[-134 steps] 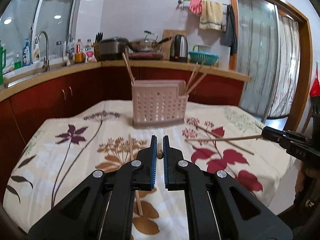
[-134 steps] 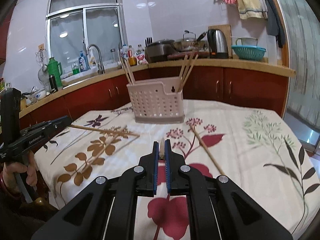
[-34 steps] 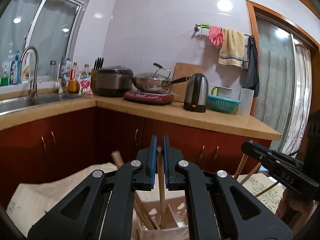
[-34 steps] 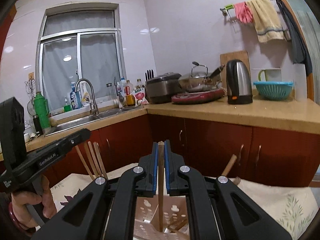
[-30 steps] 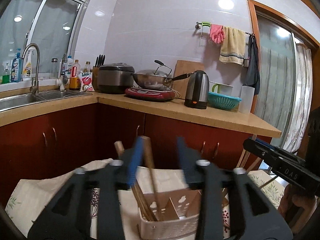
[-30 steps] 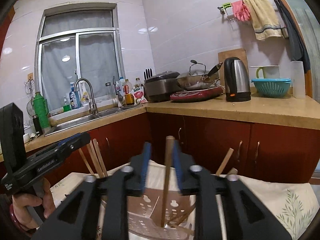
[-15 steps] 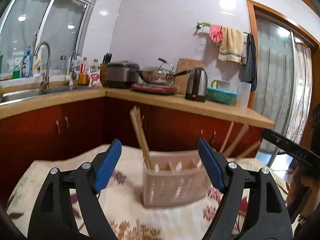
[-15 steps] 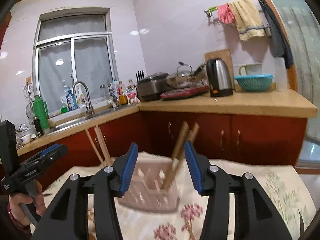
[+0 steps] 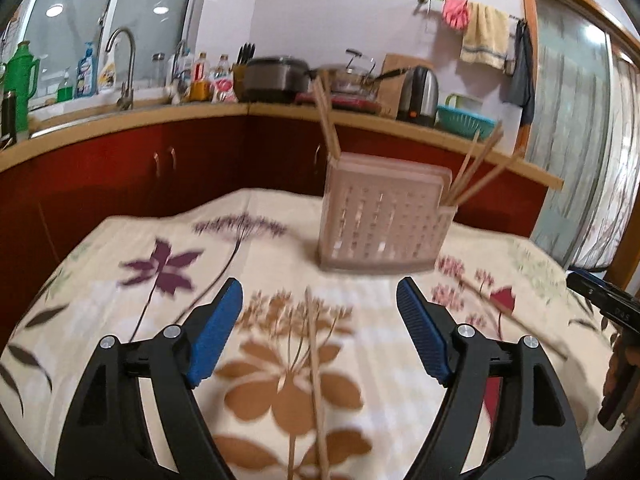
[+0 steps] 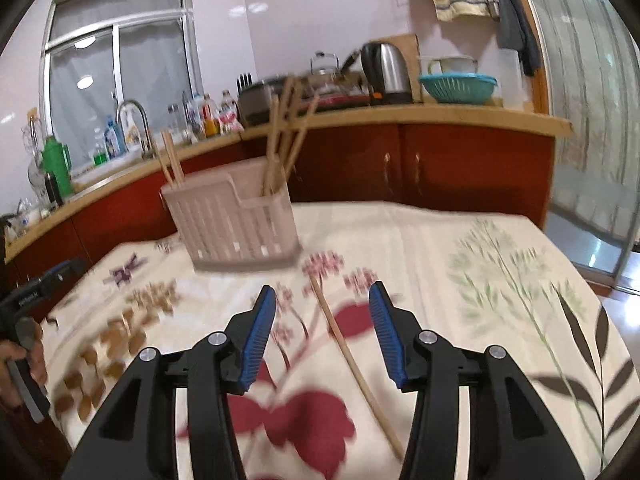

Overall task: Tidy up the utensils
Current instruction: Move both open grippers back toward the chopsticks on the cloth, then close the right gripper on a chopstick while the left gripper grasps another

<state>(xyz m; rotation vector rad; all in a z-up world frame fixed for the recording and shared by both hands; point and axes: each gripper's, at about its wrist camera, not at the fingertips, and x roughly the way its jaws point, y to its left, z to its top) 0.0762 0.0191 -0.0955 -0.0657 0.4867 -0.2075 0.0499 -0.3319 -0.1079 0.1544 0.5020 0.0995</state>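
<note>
Several chopsticks already stand in the holder (image 9: 380, 224), while one lies before each empty, wide-open gripper, left (image 9: 319, 336) and right (image 10: 322, 330), awaiting pickup.

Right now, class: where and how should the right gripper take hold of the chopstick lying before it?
Grip the chopstick mid-shaft, from above. It lies flat on the tablecloth, running lengthwise between the open right gripper fingers, so they can close across its thin width.

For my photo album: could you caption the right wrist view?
Open right gripper above a wooden chopstick on the floral tablecloth, near the beige plastic utensil basket.
</note>
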